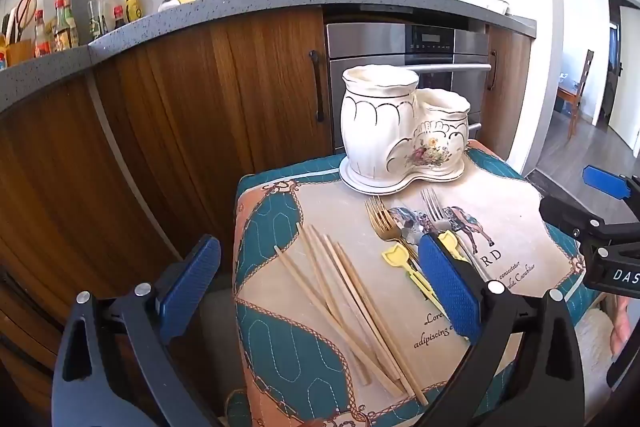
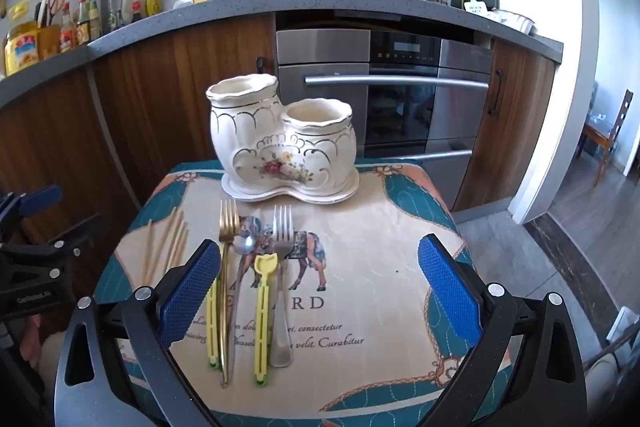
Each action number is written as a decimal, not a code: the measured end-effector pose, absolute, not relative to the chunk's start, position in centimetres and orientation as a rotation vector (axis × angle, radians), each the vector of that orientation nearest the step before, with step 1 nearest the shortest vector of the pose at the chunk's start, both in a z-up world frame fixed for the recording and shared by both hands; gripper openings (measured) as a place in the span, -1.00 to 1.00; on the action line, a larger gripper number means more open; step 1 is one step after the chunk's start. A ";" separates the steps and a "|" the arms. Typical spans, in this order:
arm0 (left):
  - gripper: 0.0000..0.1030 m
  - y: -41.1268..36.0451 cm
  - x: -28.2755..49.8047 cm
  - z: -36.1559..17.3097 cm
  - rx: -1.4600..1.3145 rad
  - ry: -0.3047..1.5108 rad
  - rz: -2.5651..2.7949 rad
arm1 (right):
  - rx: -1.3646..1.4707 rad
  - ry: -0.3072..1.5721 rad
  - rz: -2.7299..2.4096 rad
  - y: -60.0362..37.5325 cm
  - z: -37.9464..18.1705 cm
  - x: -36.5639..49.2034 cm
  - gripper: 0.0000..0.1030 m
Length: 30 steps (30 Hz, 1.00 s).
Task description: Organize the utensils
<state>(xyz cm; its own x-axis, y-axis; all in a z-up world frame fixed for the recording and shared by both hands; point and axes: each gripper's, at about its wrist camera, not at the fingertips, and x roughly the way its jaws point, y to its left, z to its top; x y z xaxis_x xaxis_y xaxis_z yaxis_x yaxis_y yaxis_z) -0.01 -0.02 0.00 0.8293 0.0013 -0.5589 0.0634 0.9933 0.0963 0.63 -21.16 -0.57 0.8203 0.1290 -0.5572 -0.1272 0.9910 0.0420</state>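
Both the left tongs (image 1: 320, 291) and right tongs (image 2: 320, 291) gape fully, holding nothing. Wooden chopsticks (image 1: 352, 311) and metal forks (image 2: 256, 267) lie mid-frame, awaiting sorting into the white two-cup ceramic holder (image 2: 284, 143) above.

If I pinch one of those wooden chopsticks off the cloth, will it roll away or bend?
The chopsticks look thin and straight, so probably stiff and light. They lie flat, overlapping in a loose fan on the quilted cloth, so a single one may be hard to pinch alone. The soft cloth should limit rolling, though neighbours may shift.
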 end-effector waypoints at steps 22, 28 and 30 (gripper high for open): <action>0.90 0.7 1.4 -3.3 0.060 0.678 -0.028 | -0.016 0.616 0.142 -20.8 -1.7 0.9 0.91; 0.90 0.9 1.6 -3.9 0.052 0.690 -0.025 | -0.012 0.623 0.139 -20.8 -2.2 1.4 0.91; 0.90 0.9 1.6 -3.9 0.053 0.691 -0.024 | -0.012 0.627 0.140 -20.8 -2.3 1.5 0.91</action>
